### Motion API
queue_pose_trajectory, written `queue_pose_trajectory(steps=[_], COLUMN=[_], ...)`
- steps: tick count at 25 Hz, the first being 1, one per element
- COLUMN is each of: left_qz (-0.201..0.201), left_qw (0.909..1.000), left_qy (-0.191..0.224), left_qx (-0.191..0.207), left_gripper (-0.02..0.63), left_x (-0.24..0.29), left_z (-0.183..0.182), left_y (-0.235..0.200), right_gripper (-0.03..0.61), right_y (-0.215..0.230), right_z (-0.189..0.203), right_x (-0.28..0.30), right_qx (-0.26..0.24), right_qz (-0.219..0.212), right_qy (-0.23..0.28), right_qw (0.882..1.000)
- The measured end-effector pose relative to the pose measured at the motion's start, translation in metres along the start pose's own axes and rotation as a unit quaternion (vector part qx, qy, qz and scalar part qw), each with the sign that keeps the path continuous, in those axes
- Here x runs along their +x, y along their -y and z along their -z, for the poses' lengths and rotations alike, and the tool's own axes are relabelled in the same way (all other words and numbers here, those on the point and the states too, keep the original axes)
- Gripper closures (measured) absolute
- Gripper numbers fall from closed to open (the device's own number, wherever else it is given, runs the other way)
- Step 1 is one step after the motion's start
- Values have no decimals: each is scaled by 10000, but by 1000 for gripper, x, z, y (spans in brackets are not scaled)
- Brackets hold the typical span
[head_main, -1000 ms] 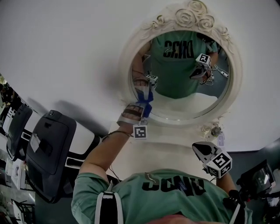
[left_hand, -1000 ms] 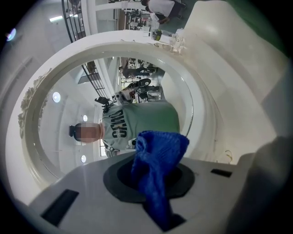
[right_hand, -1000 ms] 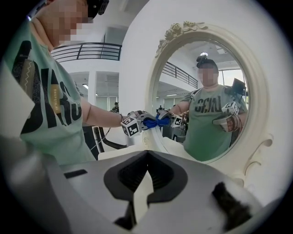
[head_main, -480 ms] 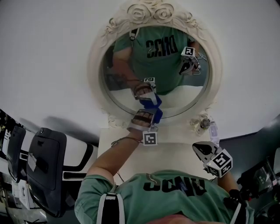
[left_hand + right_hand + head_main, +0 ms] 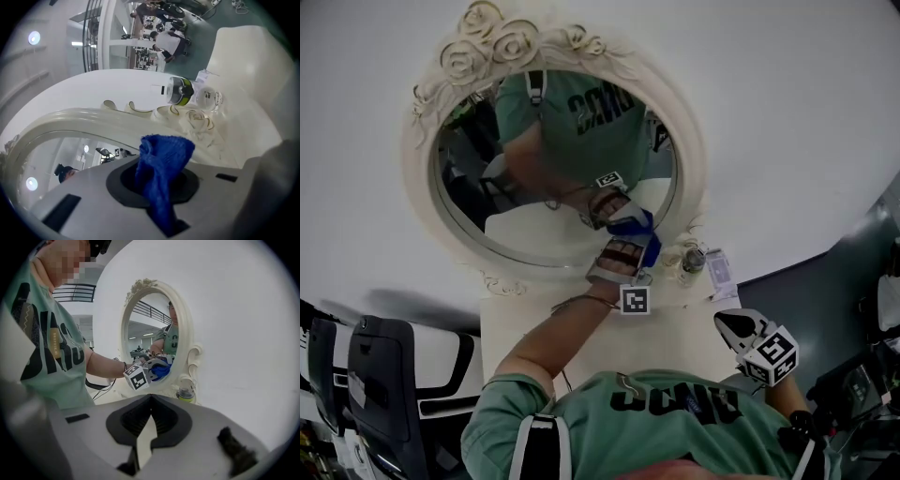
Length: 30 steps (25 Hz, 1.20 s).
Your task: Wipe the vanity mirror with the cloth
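Mirror (image 5: 530, 220), one: L tongs (image 5: 636, 246) pinch one blue cloth (image 5: 161, 164) by rim; R tongs (image 5: 727, 322) closed.

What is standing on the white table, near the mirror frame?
A small bottle with a green band stands by the mirror frame, a small packet beside it. The left gripper with the blue cloth hides the table part under it.
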<state>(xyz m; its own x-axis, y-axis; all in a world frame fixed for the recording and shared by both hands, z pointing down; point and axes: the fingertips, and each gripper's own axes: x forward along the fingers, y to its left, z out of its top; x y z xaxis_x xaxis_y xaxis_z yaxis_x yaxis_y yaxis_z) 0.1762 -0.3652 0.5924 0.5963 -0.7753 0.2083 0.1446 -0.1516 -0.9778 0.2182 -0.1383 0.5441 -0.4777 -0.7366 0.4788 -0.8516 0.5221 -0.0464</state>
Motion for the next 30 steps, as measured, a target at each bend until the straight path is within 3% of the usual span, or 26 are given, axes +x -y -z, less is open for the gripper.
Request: queue_pose_trajectory(steps=[2, 9, 12, 17, 20, 24, 27, 30], left_qz=[-306, -168, -138, 117, 177, 96, 187, 350], left_qw=[9994, 9998, 9995, 9934, 9869, 9728, 9723, 9722], left_qy=[-29, -61, -298, -1141, -1601, -2290, -2326, -2314], left_qx=[153, 10, -26, 27, -77, 329, 124, -62], left_gripper=[557, 557, 557, 557, 557, 557, 557, 557], left_x=[2, -20, -46, -107, -146, -179, -181, -167], left_z=[1, 7, 47, 153, 206, 277, 299, 296], left_y=[-11, -22, -27, -14, -17, -17, -5, 4], right_gripper=[568, 568, 568, 568, 568, 568, 568, 568], right_y=[6, -22, -39, -76, -102, -126, -133, -133], right_z=[5, -27, -44, -71, -92, -99, -94, -91], right_x=[-4, 11, 24, 50, 55, 77, 95, 99], right_qx=[53, -359, -555, -856, -1064, -1193, -1176, -1137], right_qz=[42, -337, -499, -877, -1121, -1401, -1481, -1473], right_qy=[-11, 153, 207, 273, 289, 327, 353, 363], right_qw=[10000, 9987, 9970, 9921, 9876, 9824, 9813, 9819])
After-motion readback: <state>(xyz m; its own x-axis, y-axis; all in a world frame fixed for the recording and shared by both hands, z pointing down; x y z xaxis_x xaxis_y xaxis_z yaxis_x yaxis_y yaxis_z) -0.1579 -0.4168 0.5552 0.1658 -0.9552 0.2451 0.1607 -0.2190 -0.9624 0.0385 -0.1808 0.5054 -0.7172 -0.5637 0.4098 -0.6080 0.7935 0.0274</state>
